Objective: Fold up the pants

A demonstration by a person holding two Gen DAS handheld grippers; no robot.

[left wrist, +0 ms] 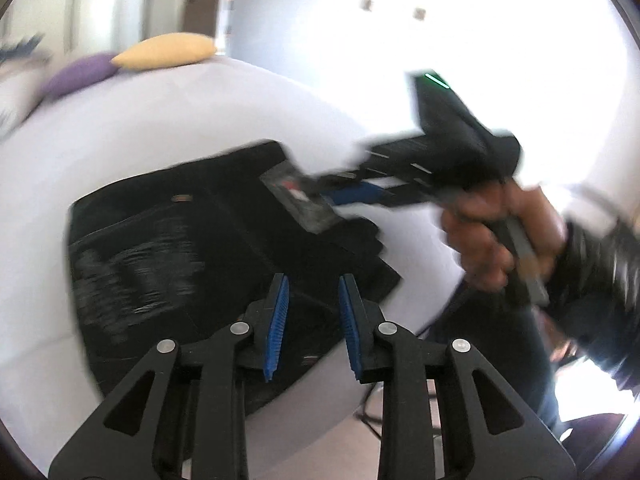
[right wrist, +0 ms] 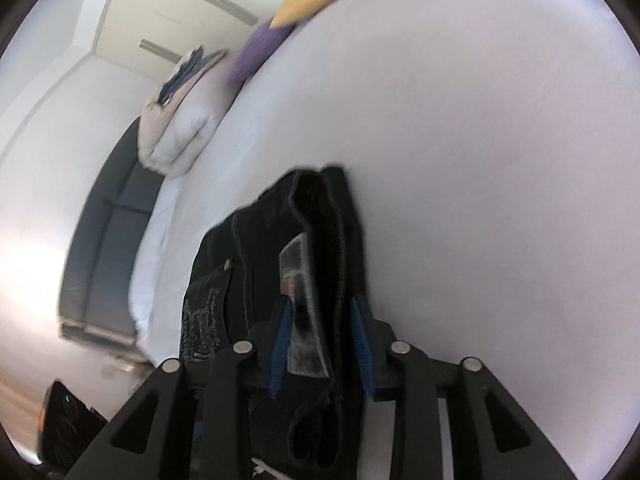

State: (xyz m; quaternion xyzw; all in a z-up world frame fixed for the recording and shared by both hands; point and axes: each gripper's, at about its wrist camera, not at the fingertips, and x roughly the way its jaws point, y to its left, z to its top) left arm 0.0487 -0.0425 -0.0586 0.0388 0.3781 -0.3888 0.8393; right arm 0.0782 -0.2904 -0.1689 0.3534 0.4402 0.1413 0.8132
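Black jeans [left wrist: 160, 240] lie folded on the white bed [left wrist: 160, 128], with a grey label [left wrist: 298, 196] at the waistband. My left gripper [left wrist: 314, 280] hovers over the near part of the jeans, open, with nothing between its blue pads. My right gripper [left wrist: 316, 188], held by a hand [left wrist: 492, 232], reaches in from the right to the waistband. In the right wrist view the waistband and label [right wrist: 300, 280] of the jeans [right wrist: 224, 264] sit between the fingers of the right gripper [right wrist: 320, 308], which stand apart and do not clamp the fabric.
A yellow pillow [left wrist: 168, 50] and a purple pillow [left wrist: 78, 74] lie at the far end of the bed. A folded pale duvet [right wrist: 180, 120] sits near a dark headboard [right wrist: 104, 248]. The bed's near edge [left wrist: 360, 360] and the floor [left wrist: 360, 440] show at lower right.
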